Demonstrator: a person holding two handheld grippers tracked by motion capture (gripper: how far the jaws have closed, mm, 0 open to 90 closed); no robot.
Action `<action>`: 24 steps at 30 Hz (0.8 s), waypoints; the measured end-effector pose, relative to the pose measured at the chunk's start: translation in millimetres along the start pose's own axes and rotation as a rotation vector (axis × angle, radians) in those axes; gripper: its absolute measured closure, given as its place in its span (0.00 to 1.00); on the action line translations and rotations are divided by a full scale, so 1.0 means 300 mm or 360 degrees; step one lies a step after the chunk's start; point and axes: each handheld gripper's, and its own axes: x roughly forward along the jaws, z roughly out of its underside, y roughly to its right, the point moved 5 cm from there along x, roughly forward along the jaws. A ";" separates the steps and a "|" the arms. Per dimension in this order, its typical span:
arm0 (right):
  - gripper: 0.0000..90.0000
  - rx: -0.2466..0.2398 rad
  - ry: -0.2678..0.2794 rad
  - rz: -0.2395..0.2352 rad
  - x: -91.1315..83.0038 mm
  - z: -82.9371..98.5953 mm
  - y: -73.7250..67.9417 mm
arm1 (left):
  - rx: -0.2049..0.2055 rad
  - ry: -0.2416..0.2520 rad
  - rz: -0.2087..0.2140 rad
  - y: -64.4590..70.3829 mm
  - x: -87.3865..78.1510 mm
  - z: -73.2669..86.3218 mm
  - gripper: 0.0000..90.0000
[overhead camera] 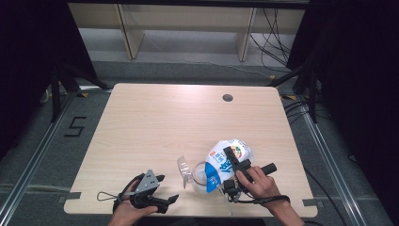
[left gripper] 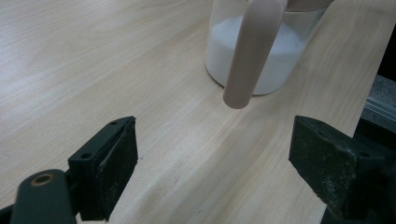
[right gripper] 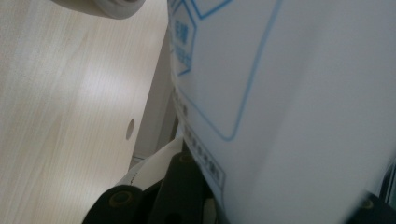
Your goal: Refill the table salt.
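high view: bag in right claw (tilted)

This looks like a lab for testing. A plain wooden table stands on grey carpet between black curtains. Cables lie far right, and a taped number 5 marks the left floor.

The surface is a pale, wood-grained top with rounded corners and a round dark cable hole near its far edge, right of the middle. Directly on it, close to the near edge and right of centre, stands a clear jar partly filled with white granules; in the left gripper view its pale handle hangs down the side facing the camera. The surface itself stands on a grey floor.
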 end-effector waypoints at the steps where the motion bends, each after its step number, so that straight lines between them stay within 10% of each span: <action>1: 0.95 0.0000 0.0000 0.0000 0.000 0.000 0.000 | 0.0000 0.0000 0.0000 0.000 0.000 0.000 0.17; 9: 0.96 0.0170 -0.0021 0.0001 -0.004 -0.001 -0.010 | -0.0006 0.0016 0.0000 0.000 0.003 0.000 0.17; 15: 0.96 0.0085 0.0059 0.0038 0.007 -0.004 0.017 | -0.0008 0.0015 -0.0003 0.000 0.002 0.000 0.17; 18: 0.96 0.0241 -0.0011 0.0003 -0.001 0.005 -0.006 | -0.0004 0.0015 0.0001 -0.001 0.002 0.000 0.17; 19: 0.96 0.0049 0.0081 0.0034 0.012 -0.004 0.030 | -0.0004 0.0019 0.0005 -0.001 0.002 0.000 0.17; 24: 0.96 0.0171 0.0074 -0.0002 0.013 0.003 0.017 | 0.0021 0.0018 0.0005 -0.004 0.001 -0.001 0.17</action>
